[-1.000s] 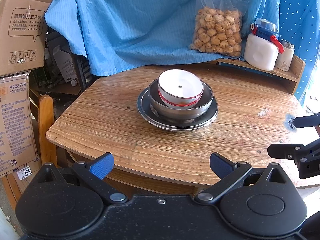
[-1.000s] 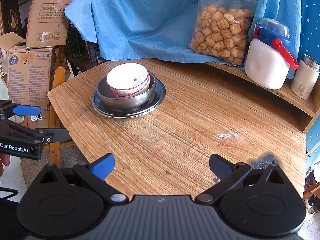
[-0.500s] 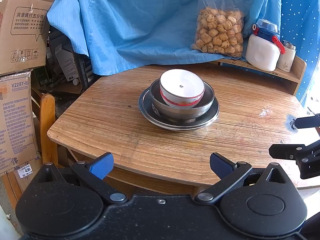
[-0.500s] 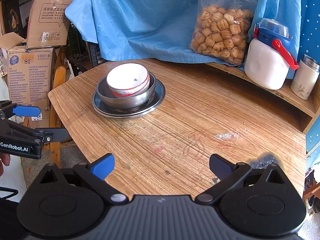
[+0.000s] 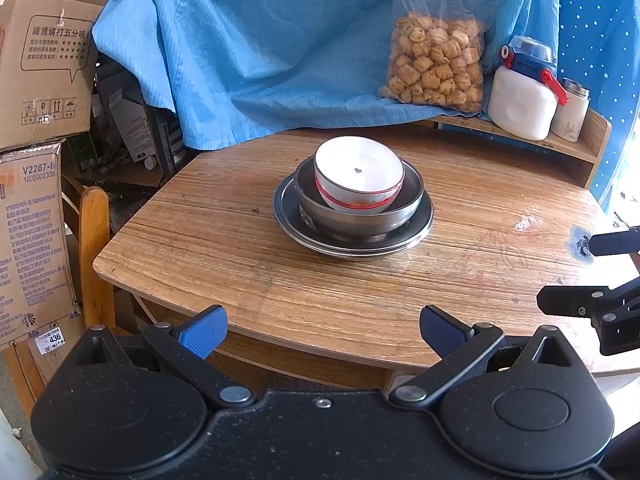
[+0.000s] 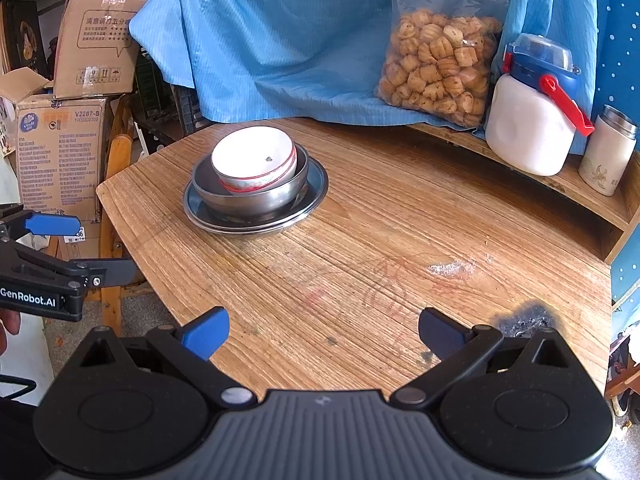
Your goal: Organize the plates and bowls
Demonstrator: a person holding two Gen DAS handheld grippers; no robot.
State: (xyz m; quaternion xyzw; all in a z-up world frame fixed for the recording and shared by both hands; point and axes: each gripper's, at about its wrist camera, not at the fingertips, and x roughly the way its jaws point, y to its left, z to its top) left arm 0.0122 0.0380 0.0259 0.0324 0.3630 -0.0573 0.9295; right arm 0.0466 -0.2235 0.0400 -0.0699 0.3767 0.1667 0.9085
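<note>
Holding both grippers off the near edge of the wooden surface (image 5: 248,256), nothing in either one. Left gripper (image 5: 323,330) is sitting with its fingers (image 5: 202,332) spread wide, empty, pointing across the surface at the stack. Right gripper (image 6: 323,332) is doing the same from the other side, fingers (image 6: 442,334) wide apart, gripping nothing; its tips are also showing at the right border of the left wrist view, and the left gripper's tips are showing at the left border of the right wrist view. Stack is sitting toward the far left part of the surface, well apart from both grippers: white bowl (image 5: 358,178) with a red band is nesting tilted inside a steel bowl (image 5: 408,200), which is resting on a steel plate (image 5: 286,210); I'm seeing what looks like a second plate rim under it but can't confirm. Behind, a blue cloth (image 5: 280,48) is hanging over the back, a clear bag of snacks (image 6: 440,68) is leaning against it, and a white jug (image 6: 528,132) with a blue lid plus a small steel-lidded canister (image 6: 608,156) are standing on the raised shelf (image 6: 592,196) at the right. Cardboard boxes (image 5: 36,72) are piling up at the left, beside the surface.
</note>
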